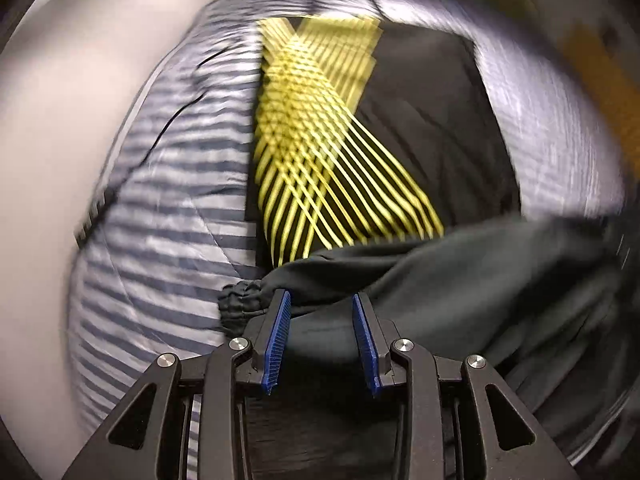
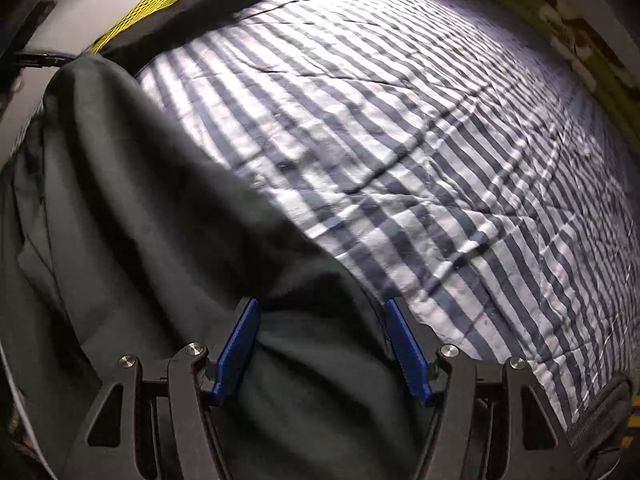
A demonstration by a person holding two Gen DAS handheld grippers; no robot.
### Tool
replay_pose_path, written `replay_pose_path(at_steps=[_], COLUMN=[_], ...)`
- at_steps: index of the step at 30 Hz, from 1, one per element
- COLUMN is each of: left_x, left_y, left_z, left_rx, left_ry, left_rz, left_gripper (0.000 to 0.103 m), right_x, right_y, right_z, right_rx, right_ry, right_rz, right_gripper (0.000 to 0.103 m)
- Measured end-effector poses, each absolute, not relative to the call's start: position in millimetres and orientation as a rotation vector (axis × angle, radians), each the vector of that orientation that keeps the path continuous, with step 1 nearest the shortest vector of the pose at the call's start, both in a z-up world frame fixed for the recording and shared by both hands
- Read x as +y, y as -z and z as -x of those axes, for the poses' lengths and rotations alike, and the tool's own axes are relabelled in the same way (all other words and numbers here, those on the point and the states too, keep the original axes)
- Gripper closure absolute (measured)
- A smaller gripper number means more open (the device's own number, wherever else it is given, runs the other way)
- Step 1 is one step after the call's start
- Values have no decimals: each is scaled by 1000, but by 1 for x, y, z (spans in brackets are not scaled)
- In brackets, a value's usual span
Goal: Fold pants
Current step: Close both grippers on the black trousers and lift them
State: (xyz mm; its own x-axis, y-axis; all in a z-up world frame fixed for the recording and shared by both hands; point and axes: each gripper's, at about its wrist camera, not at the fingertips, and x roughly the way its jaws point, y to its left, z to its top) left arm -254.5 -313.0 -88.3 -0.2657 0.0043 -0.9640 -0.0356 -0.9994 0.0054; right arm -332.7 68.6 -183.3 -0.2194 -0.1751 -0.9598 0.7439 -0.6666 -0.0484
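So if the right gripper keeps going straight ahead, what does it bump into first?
Most likely the dark pants, whose fabric already lies between the right gripper pads; the striped blanket lies beyond, though depth is unclear.

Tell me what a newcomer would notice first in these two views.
The yellow-striped black garment stands out, lying on the striped blanket beyond the left gripper. Nearer, dark pants bunch between both grippers' blue jaws, the right gripper at the blanket's edge.

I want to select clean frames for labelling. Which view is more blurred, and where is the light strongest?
Left wrist view: heavy motion blur, the yellow-striped garment smeared into doubled lines, though the left gripper stays sharp. Right wrist view: milder blur, with bright glare on the striped bedding near the top; the dark pants lie in shade.
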Motion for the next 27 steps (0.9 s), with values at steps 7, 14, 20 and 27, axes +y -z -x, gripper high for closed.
replay_pose_path(at_steps=[7, 14, 20, 27], left_x=[-322, -325, -329, -329], left_y=[80, 97, 67, 35], left_z=[262, 271, 246, 183], left_rx=[44, 0, -49, -25], left_ry=[-2485, -2510, -2588, -2629], left_rz=[1843, 1827, 1704, 1594], left_gripper=[38, 93, 99, 99], right_x=[68, 71, 87, 99], right_y=[170, 132, 89, 51], right_z=[324, 299, 280, 216], right_rx=[715, 731, 697, 664], right_ry=[1980, 2082, 2229, 2350], right_rz=[-1418, -1309, -1191, -1051], right_gripper=[100, 101, 101, 101])
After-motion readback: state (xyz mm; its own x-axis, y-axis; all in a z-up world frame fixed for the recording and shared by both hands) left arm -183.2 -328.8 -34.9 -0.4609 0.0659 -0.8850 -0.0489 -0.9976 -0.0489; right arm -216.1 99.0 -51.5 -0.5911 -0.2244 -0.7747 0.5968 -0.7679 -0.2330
